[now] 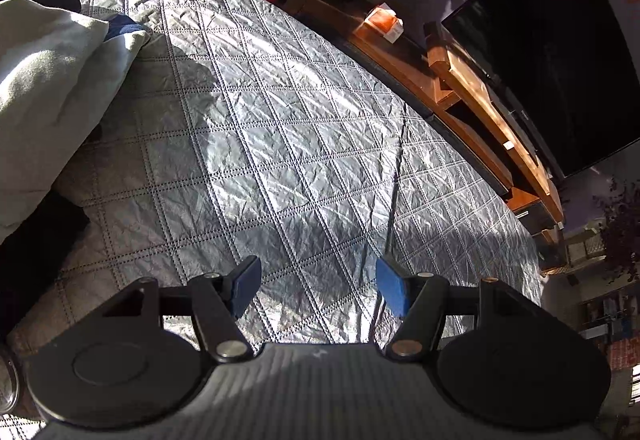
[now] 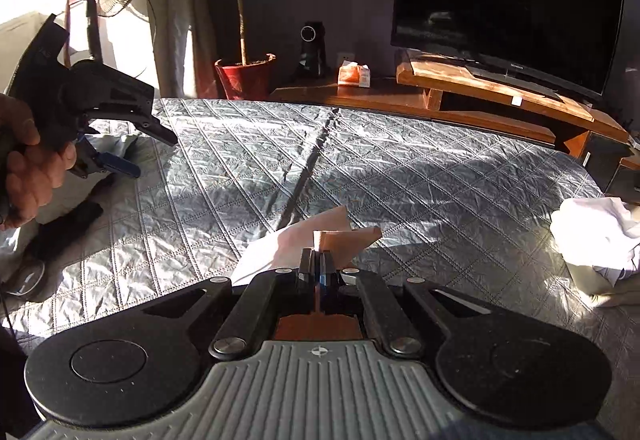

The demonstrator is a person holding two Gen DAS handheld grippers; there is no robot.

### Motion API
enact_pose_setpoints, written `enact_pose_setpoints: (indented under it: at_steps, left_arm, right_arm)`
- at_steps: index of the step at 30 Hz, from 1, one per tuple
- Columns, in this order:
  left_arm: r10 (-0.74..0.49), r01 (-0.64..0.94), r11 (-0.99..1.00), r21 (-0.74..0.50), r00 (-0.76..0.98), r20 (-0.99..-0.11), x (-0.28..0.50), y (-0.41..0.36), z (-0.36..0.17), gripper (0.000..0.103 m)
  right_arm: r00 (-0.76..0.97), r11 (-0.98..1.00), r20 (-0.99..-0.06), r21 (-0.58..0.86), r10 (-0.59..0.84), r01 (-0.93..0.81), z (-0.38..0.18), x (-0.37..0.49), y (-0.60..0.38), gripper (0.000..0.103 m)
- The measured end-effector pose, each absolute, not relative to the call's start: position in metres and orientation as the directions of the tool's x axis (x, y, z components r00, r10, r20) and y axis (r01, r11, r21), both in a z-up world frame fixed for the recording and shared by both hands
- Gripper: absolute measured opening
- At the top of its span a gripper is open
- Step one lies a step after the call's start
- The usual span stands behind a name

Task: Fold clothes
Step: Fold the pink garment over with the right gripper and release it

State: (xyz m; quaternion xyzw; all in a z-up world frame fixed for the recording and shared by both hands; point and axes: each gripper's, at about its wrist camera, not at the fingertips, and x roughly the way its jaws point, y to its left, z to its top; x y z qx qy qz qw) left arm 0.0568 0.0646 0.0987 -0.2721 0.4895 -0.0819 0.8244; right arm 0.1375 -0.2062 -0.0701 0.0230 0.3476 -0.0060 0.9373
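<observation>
Bed: grey quilted cover (image 2: 400, 168), wide bare stretch in the middle, far edge just beside the wooden bench (image 2: 500, 100).
Pile: pale clothes (image 1: 52, 80) at the cover's left edge.
Left gripper (image 1: 318, 290): jaws apart, empty, above bare cover.
Right gripper (image 2: 319, 260): pinched on a light cloth (image 2: 320, 232), near edge.

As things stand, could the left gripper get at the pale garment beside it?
Probably yes: the left gripper is open and empty over bare quilt, and nothing lies between it and the pale garment.
</observation>
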Motion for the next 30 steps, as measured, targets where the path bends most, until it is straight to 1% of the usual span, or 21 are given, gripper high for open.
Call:
enact_pose_setpoints:
  at_steps: [4,5,7,8,10,13,15,18,22,24,25,26,28,29,30]
  left_arm:
    - [-0.408,-0.104,0.852,-0.513,0.483,-0.775,0.056,0.044,0.092,0.059]
    - [-0.41,-0.093,0.856,-0.508,0.476,-0.778,0.056,0.038,0.091,0.059]
    - [-0.415,-0.067,0.865,-0.497,0.46,-0.785,0.054,0.026,0.088,0.059]
    - [-0.419,-0.052,0.869,-0.491,0.451,-0.788,0.053,0.02,0.087,0.059]
    - [-0.427,-0.021,0.875,-0.483,0.437,-0.792,0.052,0.007,0.084,0.059]
    - [-0.441,0.034,0.881,-0.471,0.417,-0.795,0.047,-0.012,0.082,0.059]
    - [-0.448,0.072,0.884,-0.461,0.408,-0.796,0.041,-0.024,0.082,0.059]
    - [-0.453,0.14,0.889,-0.436,0.402,-0.796,0.032,-0.043,0.085,0.06]
    - [-0.456,0.211,0.889,-0.405,0.366,-0.811,0.021,-0.067,0.08,0.061]
    - [-0.446,0.235,0.893,-0.384,0.339,-0.828,0.015,-0.081,0.073,0.061]
    - [-0.439,0.246,0.894,-0.373,0.325,-0.838,0.013,-0.087,0.069,0.061]
    - [-0.432,0.257,0.896,-0.363,0.312,-0.846,0.011,-0.093,0.065,0.06]
    - [-0.419,0.278,0.897,-0.343,0.289,-0.861,0.008,-0.103,0.058,0.06]
    - [-0.41,0.29,0.898,-0.33,0.279,-0.868,0.006,-0.107,0.055,0.059]
    - [-0.4,0.304,0.899,-0.317,0.271,-0.876,0.005,-0.111,0.052,0.059]
  right_arm:
    - [0.73,0.984,-0.684,0.129,-0.002,0.123,-0.045,0.032,-0.228,0.002]
    - [0.727,0.982,-0.686,0.131,-0.01,0.137,-0.036,0.001,-0.231,0.002]
    - [0.722,0.978,-0.691,0.128,-0.032,0.165,-0.031,-0.025,-0.24,0.002]
    - [0.71,0.975,-0.704,0.137,-0.027,0.173,-0.032,-0.03,-0.246,0.002]
    - [0.646,0.967,-0.761,0.204,0.058,0.153,-0.043,-0.034,-0.256,0.003]
    - [0.624,0.97,-0.779,0.192,0.06,0.146,-0.034,-0.051,-0.264,0.009]
    - [0.653,0.969,-0.757,0.174,0.019,0.174,-0.02,-0.059,-0.272,0.013]
    - [0.707,0.956,-0.707,0.18,-0.036,0.23,0.009,-0.071,-0.288,0.015]
    - [0.749,0.976,-0.662,0.14,-0.033,0.167,0.03,-0.052,-0.291,0.016]
    - [0.746,0.983,-0.666,0.137,0.0,0.122,0.028,-0.04,-0.288,0.016]
    - [0.734,0.985,-0.679,0.138,0.02,0.101,0.024,-0.034,-0.286,0.016]
    - [0.7,0.989,-0.713,0.123,0.035,0.075,0.015,-0.03,-0.284,0.017]
    - [0.622,0.995,-0.78,0.094,0.061,0.02,-0.006,-0.022,-0.278,0.023]
    - [0.594,0.998,-0.803,0.054,0.05,-0.011,-0.013,-0.025,-0.275,0.023]
    - [0.601,0.999,-0.798,0.026,0.04,-0.032,-0.014,-0.03,-0.273,0.024]
